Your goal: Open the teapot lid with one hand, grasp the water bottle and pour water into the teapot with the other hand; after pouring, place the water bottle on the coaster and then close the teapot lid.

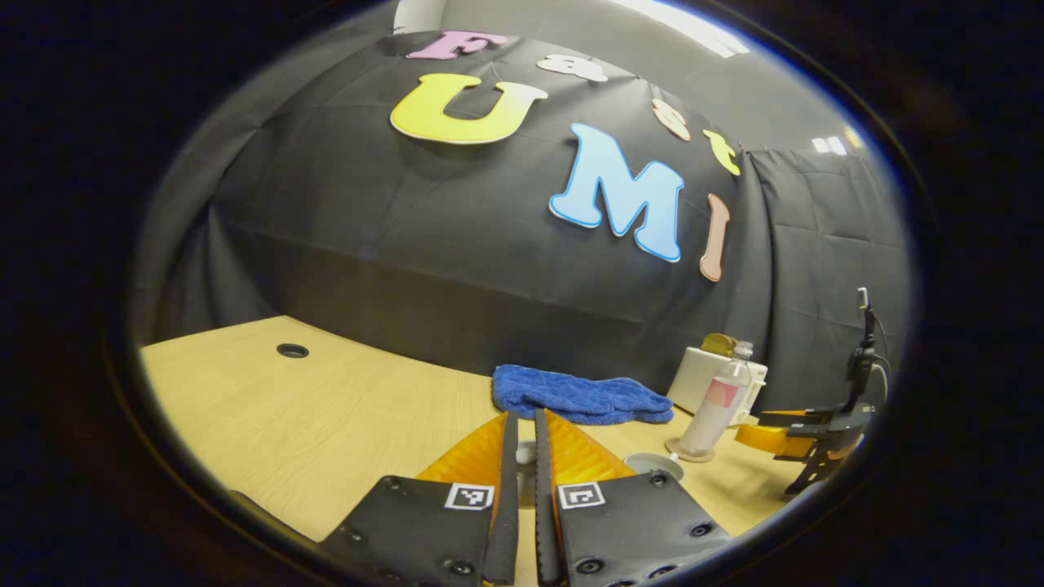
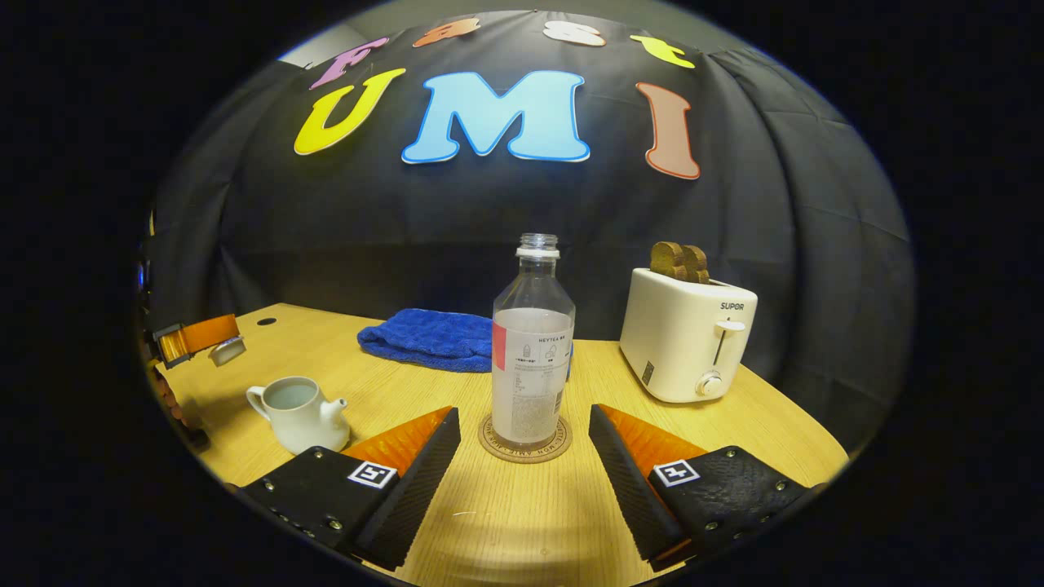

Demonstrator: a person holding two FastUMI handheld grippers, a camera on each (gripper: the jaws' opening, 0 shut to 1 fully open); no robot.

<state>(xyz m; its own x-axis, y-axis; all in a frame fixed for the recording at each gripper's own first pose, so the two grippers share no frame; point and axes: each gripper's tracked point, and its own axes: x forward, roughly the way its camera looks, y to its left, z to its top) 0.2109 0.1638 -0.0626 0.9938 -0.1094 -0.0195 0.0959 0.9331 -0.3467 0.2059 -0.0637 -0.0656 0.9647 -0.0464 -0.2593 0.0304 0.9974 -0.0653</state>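
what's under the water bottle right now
The water bottle stands upright on a round coaster on the table; the coaster's rim shows around its base, its middle is covered.

Wooden table point(image 2: 506, 522); teapot point(image 2: 300, 414), coaster point(image 2: 525, 444), towel point(image 2: 428, 338), toaster point(image 2: 685, 334)

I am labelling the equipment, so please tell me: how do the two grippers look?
The left gripper and the right gripper each have two wedge-shaped fingers with ribbed sides. Each finger carries a screwed plate with a small square black-and-white marker. In the left gripper view, a thin cable rises behind the right gripper.
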